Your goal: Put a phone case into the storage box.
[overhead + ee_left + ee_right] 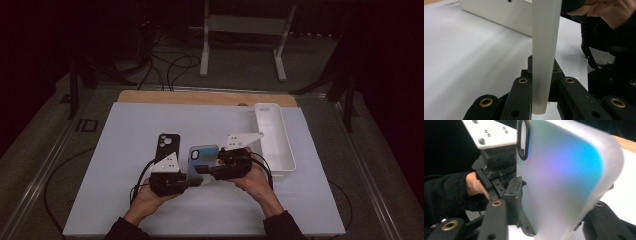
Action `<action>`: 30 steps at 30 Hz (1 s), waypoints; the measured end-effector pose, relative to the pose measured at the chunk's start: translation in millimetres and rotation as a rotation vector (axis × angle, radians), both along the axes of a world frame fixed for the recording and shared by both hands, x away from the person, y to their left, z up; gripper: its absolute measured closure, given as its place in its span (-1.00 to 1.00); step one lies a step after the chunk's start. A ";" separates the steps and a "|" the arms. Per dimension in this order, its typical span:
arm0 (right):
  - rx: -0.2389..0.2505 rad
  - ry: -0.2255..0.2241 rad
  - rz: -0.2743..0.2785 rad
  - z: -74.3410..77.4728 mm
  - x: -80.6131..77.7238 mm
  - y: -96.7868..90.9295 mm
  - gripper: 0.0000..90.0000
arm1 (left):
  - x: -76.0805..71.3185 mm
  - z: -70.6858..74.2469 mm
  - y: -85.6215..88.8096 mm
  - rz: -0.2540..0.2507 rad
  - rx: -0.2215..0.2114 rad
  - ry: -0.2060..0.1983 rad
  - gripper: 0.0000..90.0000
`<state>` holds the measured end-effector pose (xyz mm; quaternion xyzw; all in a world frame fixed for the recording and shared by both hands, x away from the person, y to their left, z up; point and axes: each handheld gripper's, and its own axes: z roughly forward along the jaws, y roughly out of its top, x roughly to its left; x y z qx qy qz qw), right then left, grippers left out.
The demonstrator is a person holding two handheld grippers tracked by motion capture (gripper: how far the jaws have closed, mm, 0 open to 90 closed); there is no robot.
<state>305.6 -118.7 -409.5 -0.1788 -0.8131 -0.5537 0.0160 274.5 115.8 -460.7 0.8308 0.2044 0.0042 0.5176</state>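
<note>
Left hand-held gripper [186, 181] pinches the bottom edge of the iridescent phone case [203, 159], its jaws pressed against both faces in the left gripper view, holding the case upright just above the table [125, 130]. Right of the case, the right hand-held gripper [202, 170] has its jaws spread on either side of the case, not pressing it. A black phone case [166, 145] lies flat just left of the iridescent one, and a white tray [287, 150] sits to its right.
</note>
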 end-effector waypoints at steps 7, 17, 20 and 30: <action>-0.035 0.014 -0.083 -1.1 0.0 4.3 -0.31 | -0.6 0.8 0.9 0.041 0.005 -0.019 0.91; -0.029 0.027 -0.177 0.6 -2.6 2.6 -0.66 | 1.9 -0.8 3.7 0.108 0.011 -0.021 0.91; -0.032 0.034 -0.192 0.5 -3.6 4.1 -0.77 | 3.1 -1.5 4.9 0.122 0.014 -0.017 0.91; 0.017 0.040 -0.308 4.0 -4.9 4.4 -0.82 | 4.6 -3.5 5.9 0.175 0.026 -0.016 0.91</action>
